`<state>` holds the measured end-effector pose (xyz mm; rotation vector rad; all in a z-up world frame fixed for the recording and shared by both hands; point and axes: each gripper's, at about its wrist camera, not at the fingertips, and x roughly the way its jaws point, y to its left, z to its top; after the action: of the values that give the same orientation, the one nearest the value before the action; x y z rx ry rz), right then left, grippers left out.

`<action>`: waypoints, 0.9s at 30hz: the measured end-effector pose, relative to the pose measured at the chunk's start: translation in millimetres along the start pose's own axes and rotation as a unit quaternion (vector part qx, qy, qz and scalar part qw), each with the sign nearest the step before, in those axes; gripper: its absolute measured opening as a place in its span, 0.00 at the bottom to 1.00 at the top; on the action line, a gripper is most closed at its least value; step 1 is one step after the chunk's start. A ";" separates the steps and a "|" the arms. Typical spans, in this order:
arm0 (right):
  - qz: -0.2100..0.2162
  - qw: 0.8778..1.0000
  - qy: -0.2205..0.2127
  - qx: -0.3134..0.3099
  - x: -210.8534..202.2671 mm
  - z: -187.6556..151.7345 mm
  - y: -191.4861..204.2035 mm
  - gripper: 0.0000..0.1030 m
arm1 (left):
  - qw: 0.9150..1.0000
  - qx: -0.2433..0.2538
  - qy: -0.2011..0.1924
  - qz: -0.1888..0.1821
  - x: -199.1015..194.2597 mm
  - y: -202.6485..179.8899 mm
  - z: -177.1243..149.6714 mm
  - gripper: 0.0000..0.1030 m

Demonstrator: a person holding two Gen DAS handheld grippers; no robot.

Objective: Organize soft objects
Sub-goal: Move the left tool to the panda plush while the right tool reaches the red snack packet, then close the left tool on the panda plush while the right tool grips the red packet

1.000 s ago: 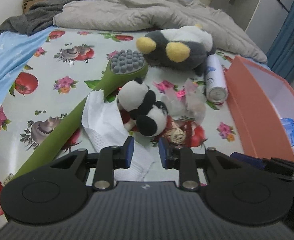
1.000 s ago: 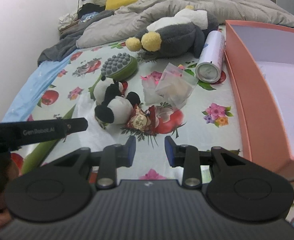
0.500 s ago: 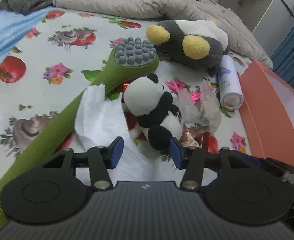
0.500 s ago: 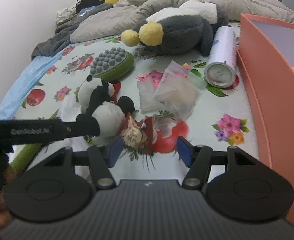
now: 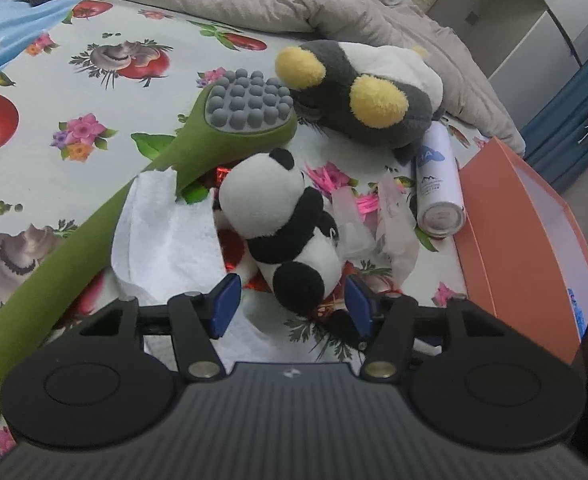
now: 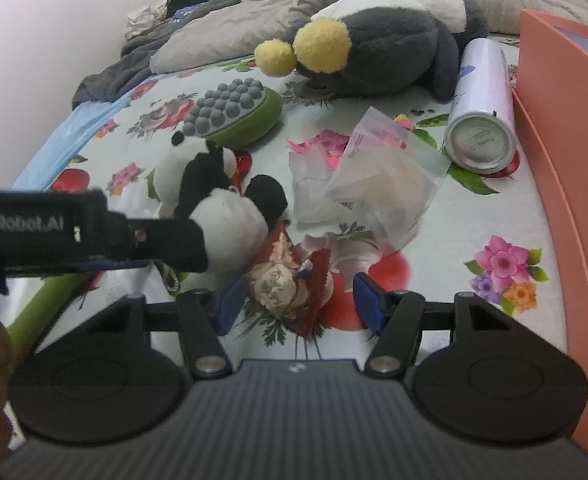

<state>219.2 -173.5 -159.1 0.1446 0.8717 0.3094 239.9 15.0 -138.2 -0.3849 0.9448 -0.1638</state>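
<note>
Panda lies on the flowered sheet between a white cloth and a crumpled clear bag, its dark foot nearest the left gripper. From the left wrist, that gripper's jaws are opening, the blue pads on either side of the foot but pressing nothing. I'd say the step in hand is lining up a pick of the panda; next the gripper would need to push a little further in so the pads flank the body, then clench. A green massager leans close over the toy's head, and a bigger grey plush sits behind, a spray can beside it.

From the right wrist, the right gripper is released too, hovering over a small red packet without touching it. The left gripper's dark arm crosses in front of the panda. An orange box stands at the right, probably where the soft things go. Rumpled bedding is piled by the wall.
</note>
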 end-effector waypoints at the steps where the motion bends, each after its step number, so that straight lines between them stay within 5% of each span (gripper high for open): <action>1: 0.002 1.000 0.001 -0.001 1.6 -0.3 0.1 0.57 | 1.000 -0.002 0.000 -0.003 1.2 -0.7 0.4 0.61; 7: 0.008 1.000 0.000 0.010 7.2 0.5 -3.5 0.36 | 1.000 -0.027 0.004 -0.006 14.4 0.4 1.7 0.61; 19: 0.017 0.999 0.002 0.040 4.2 3.7 -21.9 0.32 | 0.999 -0.052 0.006 0.002 36.1 -1.7 4.6 0.60; 27: -0.003 0.999 -0.003 0.038 -2.3 0.3 -25.0 0.32 | 0.998 -0.054 -0.005 0.019 35.6 -2.5 5.3 0.50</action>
<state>223.2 -197.9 -163.5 0.2127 0.8783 0.2703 265.0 3.2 -161.3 -0.4666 0.9530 -0.0774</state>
